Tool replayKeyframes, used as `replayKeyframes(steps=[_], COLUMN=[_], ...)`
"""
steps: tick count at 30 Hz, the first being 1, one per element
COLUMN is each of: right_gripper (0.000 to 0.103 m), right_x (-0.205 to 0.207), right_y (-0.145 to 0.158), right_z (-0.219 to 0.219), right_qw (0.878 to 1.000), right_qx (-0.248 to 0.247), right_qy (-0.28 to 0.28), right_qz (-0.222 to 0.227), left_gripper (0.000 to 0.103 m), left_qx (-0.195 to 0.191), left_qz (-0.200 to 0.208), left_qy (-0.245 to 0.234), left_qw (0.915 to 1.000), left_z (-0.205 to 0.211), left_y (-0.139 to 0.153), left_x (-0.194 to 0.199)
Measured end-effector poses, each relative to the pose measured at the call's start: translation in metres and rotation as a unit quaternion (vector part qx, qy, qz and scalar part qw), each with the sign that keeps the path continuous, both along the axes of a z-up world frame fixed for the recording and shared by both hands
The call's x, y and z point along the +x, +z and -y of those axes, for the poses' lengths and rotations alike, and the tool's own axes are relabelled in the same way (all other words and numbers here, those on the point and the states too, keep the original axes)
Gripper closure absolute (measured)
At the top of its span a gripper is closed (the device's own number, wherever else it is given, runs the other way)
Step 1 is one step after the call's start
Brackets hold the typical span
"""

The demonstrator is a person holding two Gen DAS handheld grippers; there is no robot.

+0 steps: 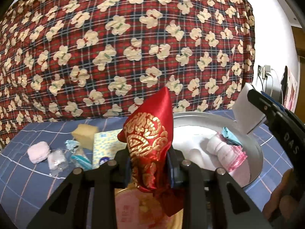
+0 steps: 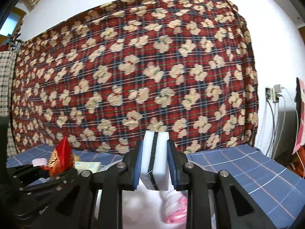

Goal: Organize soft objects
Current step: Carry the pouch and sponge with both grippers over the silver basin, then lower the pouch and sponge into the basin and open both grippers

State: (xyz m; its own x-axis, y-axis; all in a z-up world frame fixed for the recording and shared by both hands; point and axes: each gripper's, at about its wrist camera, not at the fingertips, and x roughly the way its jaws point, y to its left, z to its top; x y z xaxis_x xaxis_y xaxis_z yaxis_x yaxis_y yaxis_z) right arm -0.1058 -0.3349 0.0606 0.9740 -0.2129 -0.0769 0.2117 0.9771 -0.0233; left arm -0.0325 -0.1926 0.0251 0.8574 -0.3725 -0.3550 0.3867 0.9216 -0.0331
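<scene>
So my left gripper (image 1: 150, 164) jaws are pinching the red pouch (image 1: 150, 131), right gripper (image 2: 154, 168) jaws squeezing a white sponge (image 2: 156, 158), both raised near the basin (image 1: 255, 143) for dropping in.

Red pouch (image 1: 150, 133): satin, gold embroidery, raised upright, tip up.
White sponge (image 2: 156, 160): two layers, dark centre seam, raised on edge.
Pink towel (image 1: 37, 152): rolled, lying on the blue checked sheet (image 1: 22, 171).
Yellow sponge (image 1: 85, 133): block, resting on sheet.
</scene>
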Motion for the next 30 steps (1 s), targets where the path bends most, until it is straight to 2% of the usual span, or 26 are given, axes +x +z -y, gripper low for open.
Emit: replayKeyframes(steps=[4, 10, 15, 20, 26, 30], right_gripper=[0.076, 0.076, 0.076, 0.076, 0.076, 0.076], right_x=[-0.001, 0.005, 0.011, 0.019, 0.024, 0.032], right_y=[0.003, 0.003, 0.001, 0.0, 0.0, -0.003], right_z=[0.023, 0.066, 0.087, 0.093, 0.097, 0.094], right_qw=[1.0, 0.997, 0.996, 0.996, 0.995, 0.994], right_qx=[0.014, 0.062, 0.071, 0.062, 0.084, 0.092], right_qy=[-0.021, -0.042, -0.057, -0.059, -0.039, -0.02], right_qz=[0.004, -0.009, -0.018, -0.029, -0.034, -0.052], left_gripper=[0.075, 0.075, 0.075, 0.075, 0.075, 0.075], left_qx=[-0.001, 0.008, 0.013, 0.021, 0.024, 0.031], left_qz=[-0.002, -0.002, -0.018, -0.031, -0.046, -0.054], left_qy=[-0.013, -0.038, -0.06, -0.065, -0.06, -0.061], left_qw=[0.9999, 0.9993, 0.998, 0.9972, 0.9968, 0.9962], left_z=[0.013, 0.043, 0.069, 0.085, 0.094, 0.097], left_y=[0.002, 0.002, 0.0, -0.005, -0.008, -0.013], left_x=[0.0, 0.0, 0.003, 0.007, 0.014, 0.016])
